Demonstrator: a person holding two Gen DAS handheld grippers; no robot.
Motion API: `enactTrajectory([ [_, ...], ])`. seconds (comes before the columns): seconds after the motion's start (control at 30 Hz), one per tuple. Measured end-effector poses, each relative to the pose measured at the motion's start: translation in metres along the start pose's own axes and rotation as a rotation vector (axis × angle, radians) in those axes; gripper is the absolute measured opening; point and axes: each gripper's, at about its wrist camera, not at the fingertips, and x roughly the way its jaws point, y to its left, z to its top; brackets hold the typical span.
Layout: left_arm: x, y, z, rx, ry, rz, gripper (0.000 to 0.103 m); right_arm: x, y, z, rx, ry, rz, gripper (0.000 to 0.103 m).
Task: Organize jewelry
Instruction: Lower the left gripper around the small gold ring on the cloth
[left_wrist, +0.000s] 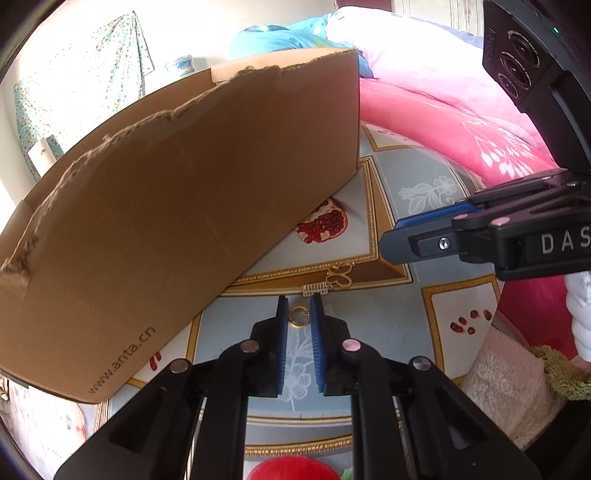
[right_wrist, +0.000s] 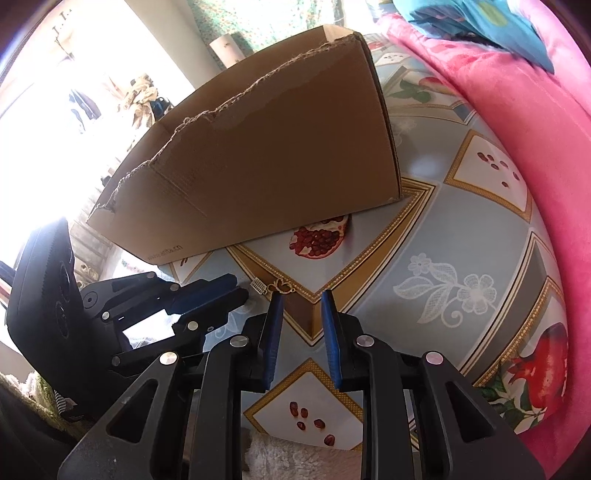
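A small gold ring (left_wrist: 298, 316) sits between the blue pads of my left gripper (left_wrist: 298, 310), which is closed on it just above the patterned tablecloth. A gold heart-shaped brooch (left_wrist: 339, 275) and a small silver comb-like clip (left_wrist: 314, 288) lie on the cloth just beyond it. In the right wrist view the brooch (right_wrist: 282, 286) and clip (right_wrist: 258, 285) lie just past my right gripper (right_wrist: 300, 301), which is open and empty. My left gripper (right_wrist: 229, 291) shows at the left there. A torn cardboard box (left_wrist: 177, 206) stands behind the jewelry.
The patterned tablecloth (right_wrist: 436, 236) covers a round table. Pink bedding (right_wrist: 517, 110) lies along the right side. A fluffy cream towel (left_wrist: 502, 384) hangs at the table's edge. The box (right_wrist: 258, 155) takes up the far left of the table.
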Motion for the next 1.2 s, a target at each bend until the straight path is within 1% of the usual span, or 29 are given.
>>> enactTrajectory([
  [0.13, -0.006, 0.005, -0.008, -0.016, 0.006, 0.012, 0.011, 0.002, 0.012, -0.002, -0.031, 0.002, -0.002, 0.023],
  [0.33, -0.012, 0.012, -0.017, -0.046, 0.005, 0.022, 0.011, 0.013, 0.030, -0.006, -0.083, 0.023, -0.028, 0.023],
  [0.37, -0.012, 0.012, -0.018, -0.047, 0.004, 0.021, 0.011, 0.014, 0.032, -0.006, -0.089, 0.021, -0.034, 0.024],
  [0.43, -0.013, 0.013, -0.019, -0.048, 0.002, 0.021, 0.011, 0.015, 0.036, -0.008, -0.104, 0.019, -0.044, 0.032],
  [0.47, -0.013, 0.013, -0.019, -0.047, 0.001, 0.020, 0.011, 0.015, 0.039, -0.008, -0.114, 0.014, -0.052, 0.032],
  [0.53, -0.012, 0.014, -0.020, -0.048, 0.001, 0.018, 0.011, 0.013, 0.042, -0.010, -0.129, 0.005, -0.063, 0.037],
  [0.57, -0.011, 0.013, -0.019, -0.048, 0.001, 0.018, 0.011, 0.013, 0.043, -0.011, -0.134, 0.002, -0.066, 0.037],
  [0.83, -0.012, 0.012, -0.018, -0.054, 0.006, 0.029, 0.011, 0.017, 0.039, -0.015, -0.119, -0.002, -0.070, 0.039],
  [1.2, -0.009, 0.006, -0.015, -0.053, 0.021, 0.054, 0.011, 0.002, 0.022, -0.018, -0.092, -0.015, -0.045, 0.039],
])
